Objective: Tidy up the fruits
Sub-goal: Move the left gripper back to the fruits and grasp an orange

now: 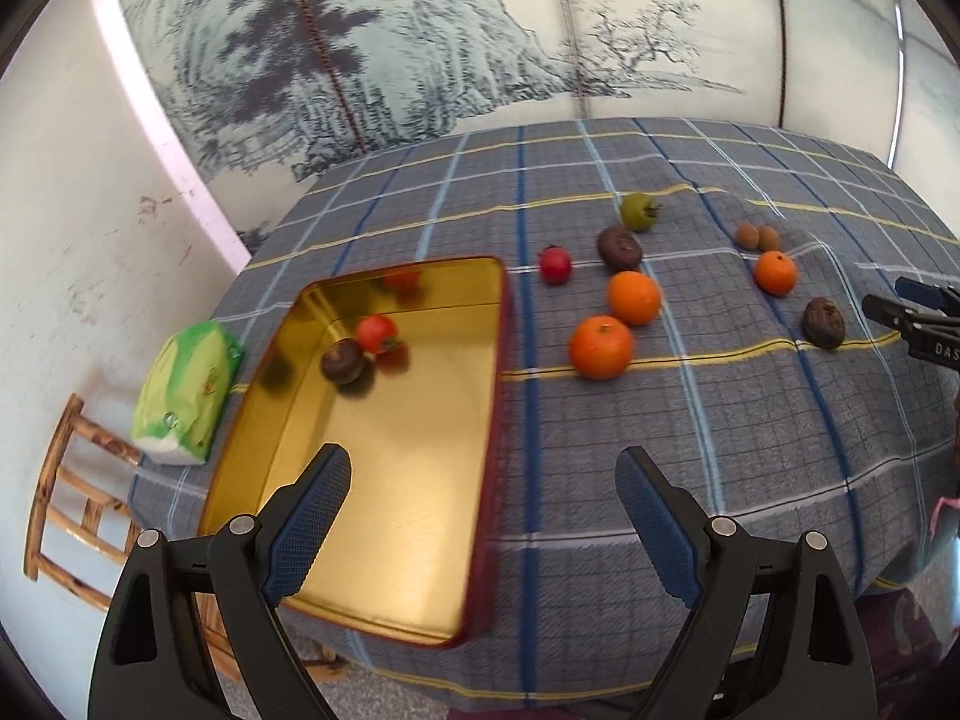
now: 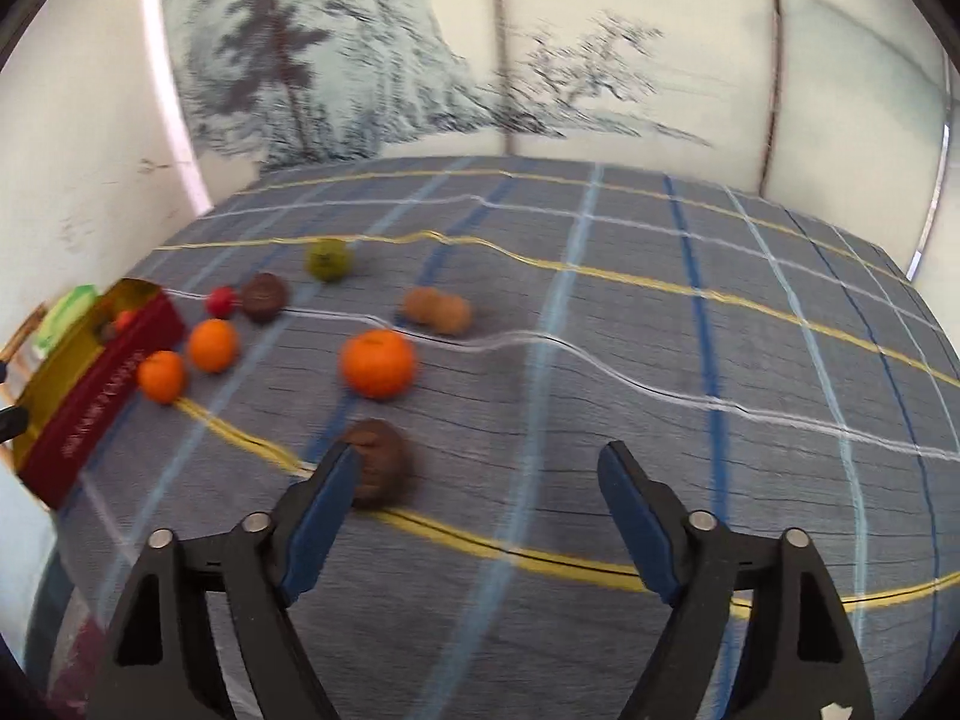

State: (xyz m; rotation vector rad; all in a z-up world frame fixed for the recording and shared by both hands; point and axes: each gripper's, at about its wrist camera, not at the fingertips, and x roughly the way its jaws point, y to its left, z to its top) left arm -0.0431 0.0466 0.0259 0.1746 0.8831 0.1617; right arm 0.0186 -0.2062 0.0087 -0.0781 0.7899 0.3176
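A gold tin with red sides [image 1: 420, 480] lies on the left of the table and holds a dark brown fruit [image 1: 343, 361] and a red fruit [image 1: 377, 333]. My left gripper [image 1: 483, 459] hangs open and empty over the tin's near right rim. On the cloth lie three oranges [image 1: 601, 347], a red fruit [image 1: 555, 264], a green fruit [image 1: 638, 212], two small brown fruits [image 1: 757, 236] and two dark ones [image 1: 620, 248]. My right gripper [image 2: 480, 450] is open and empty. A dark brown fruit [image 2: 378, 462] sits just past its left fingertip [image 2: 336, 480], with an orange [image 2: 377, 363] beyond it.
A plaid cloth [image 1: 660, 480] covers the table, wrinkled near the fruits. A green tissue pack [image 1: 186, 396] lies left of the tin at the table's edge, with a wooden chair [image 1: 72, 510] below. A painted screen [image 1: 420, 60] stands behind the table.
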